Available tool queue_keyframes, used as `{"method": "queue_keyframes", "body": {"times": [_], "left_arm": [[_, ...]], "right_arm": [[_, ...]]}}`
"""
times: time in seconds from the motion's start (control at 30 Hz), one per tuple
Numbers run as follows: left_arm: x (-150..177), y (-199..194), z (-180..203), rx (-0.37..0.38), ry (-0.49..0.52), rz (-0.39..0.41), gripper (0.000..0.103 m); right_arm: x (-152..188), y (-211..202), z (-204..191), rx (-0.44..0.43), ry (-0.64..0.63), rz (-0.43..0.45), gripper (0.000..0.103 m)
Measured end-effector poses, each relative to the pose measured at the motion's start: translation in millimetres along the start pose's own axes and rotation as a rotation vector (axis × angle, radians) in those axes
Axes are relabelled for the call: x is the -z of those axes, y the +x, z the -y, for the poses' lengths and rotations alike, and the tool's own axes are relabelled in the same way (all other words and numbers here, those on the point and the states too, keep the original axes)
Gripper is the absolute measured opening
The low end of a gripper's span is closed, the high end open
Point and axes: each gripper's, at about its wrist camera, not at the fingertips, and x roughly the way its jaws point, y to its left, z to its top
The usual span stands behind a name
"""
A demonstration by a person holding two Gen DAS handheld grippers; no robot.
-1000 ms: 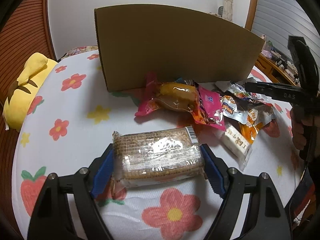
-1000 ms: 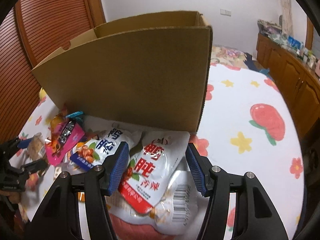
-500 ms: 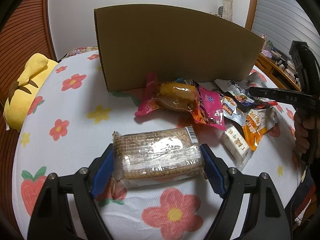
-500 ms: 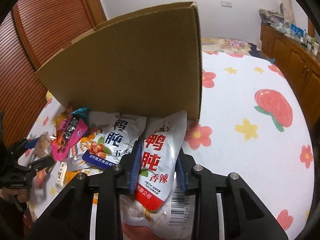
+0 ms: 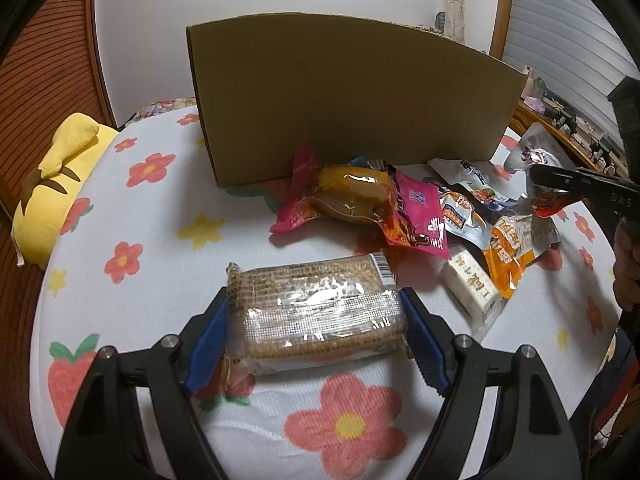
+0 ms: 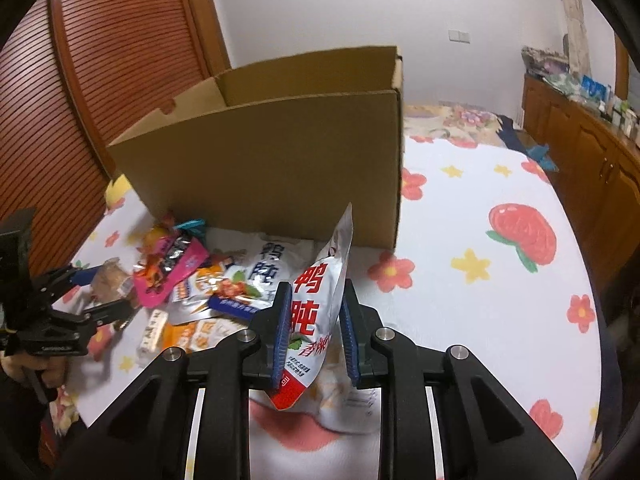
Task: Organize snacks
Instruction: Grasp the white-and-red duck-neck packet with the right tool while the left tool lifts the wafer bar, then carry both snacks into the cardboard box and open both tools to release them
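Here we hold a wafer pack (image 5: 316, 312) in our left gripper (image 5: 314, 340), its blue pads (image 5: 208, 344) pressed against the pack's two short ends. The pack lies flat on the flowered cloth (image 5: 160, 240), at 6 o'clock from the box (image 5: 352, 96), well short of its near wall.

Our right gripper (image 6: 314, 340) is clamped on a white pouch (image 6: 320, 296) with red characters, pinched at its lower part. The pouch stands upright and tilted, its top corner rising in front of the box wall. In the left wrist view the same pouch shows at 3 o'clock, raised above the other packets.

The snack pile (image 5: 420, 216) lies against the foot of the box, at 1 o'clock from the wafer pack. Nearest the box sits a pink pack (image 5: 360, 204) with an orange-brown cake showing through its window. At 3 o'clock from it lie a silver pouch (image 5: 460, 216) and an orange packet (image 5: 512, 248), and at 5 o'clock a small white bar (image 5: 472, 288), just beside the orange packet.

The box stands open at the top; from the right wrist we see only bare inner walls, the floor being hidden. A yellow plush (image 5: 56, 184) rests at the cloth's edge, at 9 o'clock from the box.
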Motion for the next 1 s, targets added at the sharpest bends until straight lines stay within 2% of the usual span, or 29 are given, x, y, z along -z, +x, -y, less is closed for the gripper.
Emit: {"method": "queue_keyframes", "body": {"times": [0.23,0.5,1.0], "left_arm": [[3,-24,4,0.024,-0.001,0.048,0.081],[-9,-60,21,0.057,0.023,0.127,0.081],[-28,-101,51,0.076,0.096,0.23,0.081]], "right_arm": [[7,-13,-17,-0.029,-0.025,0.029,0.021],[13,-28,-31,-0.052,-0.046,0.06,0.021],[23,-53,-47,-0.078,-0.071,0.098,0.021]]}}
